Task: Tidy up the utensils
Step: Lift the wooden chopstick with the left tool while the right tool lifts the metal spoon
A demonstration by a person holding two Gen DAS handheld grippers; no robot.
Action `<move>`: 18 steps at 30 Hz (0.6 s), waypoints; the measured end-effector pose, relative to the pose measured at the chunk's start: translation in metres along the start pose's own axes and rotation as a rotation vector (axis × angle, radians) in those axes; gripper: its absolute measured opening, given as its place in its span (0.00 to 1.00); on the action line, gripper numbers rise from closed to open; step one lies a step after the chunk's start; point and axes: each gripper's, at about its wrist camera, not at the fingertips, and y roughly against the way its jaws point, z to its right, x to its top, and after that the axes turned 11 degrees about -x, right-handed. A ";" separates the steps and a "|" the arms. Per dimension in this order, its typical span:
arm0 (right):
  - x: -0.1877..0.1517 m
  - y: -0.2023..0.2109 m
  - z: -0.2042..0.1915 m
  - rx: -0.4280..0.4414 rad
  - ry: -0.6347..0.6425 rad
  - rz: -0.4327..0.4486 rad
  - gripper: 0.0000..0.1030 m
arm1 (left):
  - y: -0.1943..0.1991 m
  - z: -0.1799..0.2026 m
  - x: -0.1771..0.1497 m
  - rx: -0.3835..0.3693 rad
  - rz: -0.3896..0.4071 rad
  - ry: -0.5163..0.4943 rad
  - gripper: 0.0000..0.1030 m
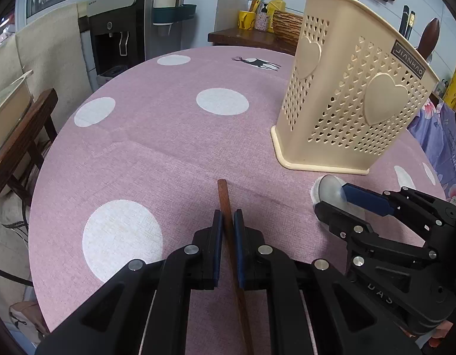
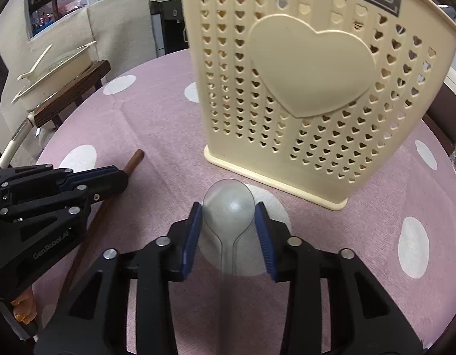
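A cream utensil holder with heart-shaped holes stands on the pink dotted tablecloth; it fills the upper right wrist view. My left gripper is shut on a brown wooden handle that lies along the table and also shows in the right wrist view. My right gripper holds a metal spoon by its bowl, just in front of the holder's base. The right gripper also shows in the left wrist view, with the spoon bowl between its fingers.
A wooden stool with a cream lidded pot stands left of the table. A water dispenser and a side shelf with cups and bottles are behind. A floral cloth hangs at the right edge.
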 end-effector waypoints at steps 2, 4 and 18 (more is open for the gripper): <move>0.002 0.000 -0.001 -0.002 -0.006 0.000 0.36 | 0.000 0.001 0.000 0.005 0.002 -0.001 0.09; 0.001 0.000 0.000 0.000 -0.016 0.000 0.36 | 0.000 0.001 0.000 0.007 0.002 -0.002 0.09; -0.009 0.043 0.020 0.014 -0.095 0.086 0.36 | 0.005 -0.003 0.003 -0.039 0.022 0.040 0.08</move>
